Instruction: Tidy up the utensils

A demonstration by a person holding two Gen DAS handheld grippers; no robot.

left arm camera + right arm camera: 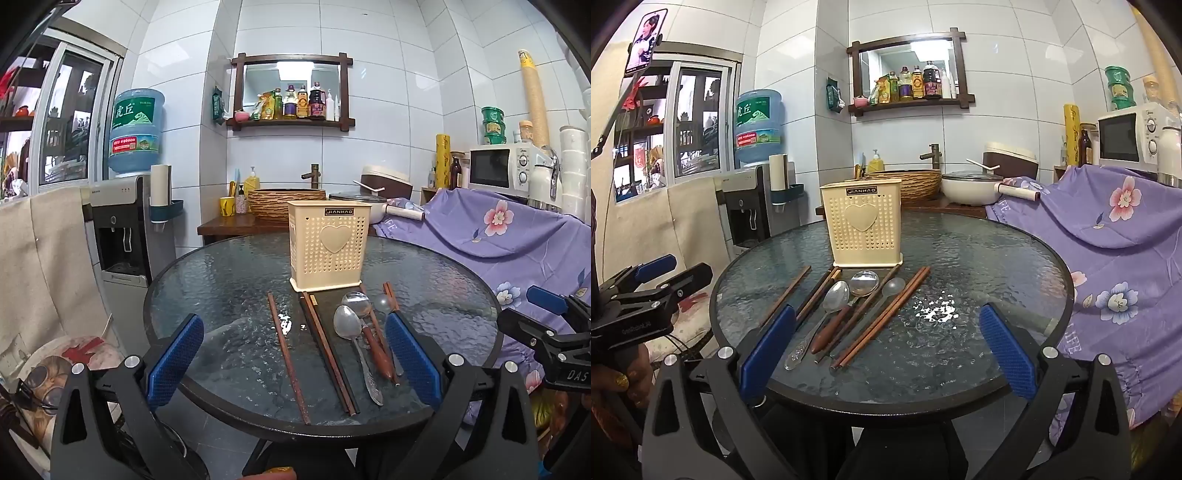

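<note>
Round dark-rimmed textured-glass desk [229,266], both grippers hovering off its near edge, tilted slightly down.

Left gripper [293,363]: blue-padded fingers [177,360] spread wide, nothing between them. Right gripper [886,350]: fingers [1006,350] equally released, empty.

Cream perforated plastic utensil holder with a heart emblem [328,245] stands upright at mid-desk, toward the far side, nothing visible sticking out of its top.

Utensils lie flat in a loose fan just in front of the holder, handles toward the near edge:
- single brown wooden chopstick [288,360], leftmost, apart from the rest
- dark chopstick pair [328,350], tips close to the holder base
- all-metal spoon [820,317], its bowl overlapping the handle of the wood-handled metal spoon [846,306]
- clear plastic spoon [882,299]
- reddish-brown chopstick pair [882,317], rightmost, with another single brown stick lying between the spoons

Handle ends stop short of the near rim.

Open room: right half of the desk is bare glass. Purple floral cloth [1126,240] crowds the desk's right edge; wooden counter with woven basin [286,203] sits behind the far edge.
</note>
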